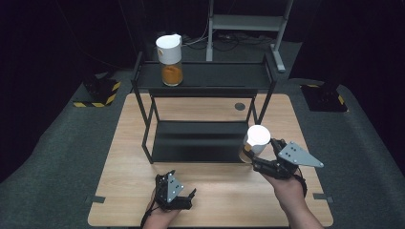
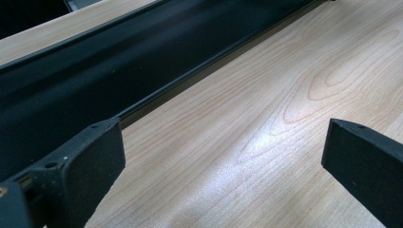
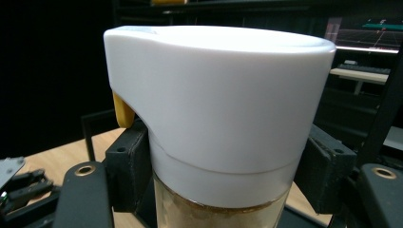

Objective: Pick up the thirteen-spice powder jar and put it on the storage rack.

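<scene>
High view: right gripper clamps a white-lidded jar, lifted off the wooden table just right of the black rack. Second jar with orange contents stands on rack's top shelf, left end. Left gripper sits low at the near table edge.

Left gripper view: jaws spread wide, nothing between, tabletop below, rack's bottom shelf ahead.

Right gripper view: pads pressed on both sides of jar, just under white lid.

— What do my two grippers look like?
— My left gripper and right gripper are black, each topped by a grey three-cornered plate with small screws. My pads are matte black blocks. My forearms are bare.
</scene>
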`<state>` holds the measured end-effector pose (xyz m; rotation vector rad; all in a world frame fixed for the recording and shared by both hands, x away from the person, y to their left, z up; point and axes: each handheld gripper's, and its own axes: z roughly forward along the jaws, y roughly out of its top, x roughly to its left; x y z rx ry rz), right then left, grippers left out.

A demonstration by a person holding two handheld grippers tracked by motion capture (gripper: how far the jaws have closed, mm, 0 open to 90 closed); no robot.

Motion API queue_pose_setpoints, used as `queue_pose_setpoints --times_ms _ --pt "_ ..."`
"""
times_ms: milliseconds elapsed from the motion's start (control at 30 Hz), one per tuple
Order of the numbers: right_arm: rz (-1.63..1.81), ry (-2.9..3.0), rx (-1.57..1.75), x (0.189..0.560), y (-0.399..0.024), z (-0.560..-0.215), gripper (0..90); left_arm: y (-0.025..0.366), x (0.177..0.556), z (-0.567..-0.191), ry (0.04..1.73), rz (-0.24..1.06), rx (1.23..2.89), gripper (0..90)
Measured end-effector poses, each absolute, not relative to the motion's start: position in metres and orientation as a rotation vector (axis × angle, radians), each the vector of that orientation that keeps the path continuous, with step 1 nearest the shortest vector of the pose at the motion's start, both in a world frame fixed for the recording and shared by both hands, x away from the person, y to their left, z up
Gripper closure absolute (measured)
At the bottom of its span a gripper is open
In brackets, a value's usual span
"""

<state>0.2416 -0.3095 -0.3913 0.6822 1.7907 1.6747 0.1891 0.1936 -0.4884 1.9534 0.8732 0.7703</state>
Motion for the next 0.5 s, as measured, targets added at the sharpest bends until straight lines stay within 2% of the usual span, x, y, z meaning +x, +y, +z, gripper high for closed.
queue_pose_setpoints --times_ms 500 --pt "1.687 1.733 0.669 0.261 -0.301 -0.364 29.7 0.195 0.19 -0.489 0.872 0.762 1.949 1.0"
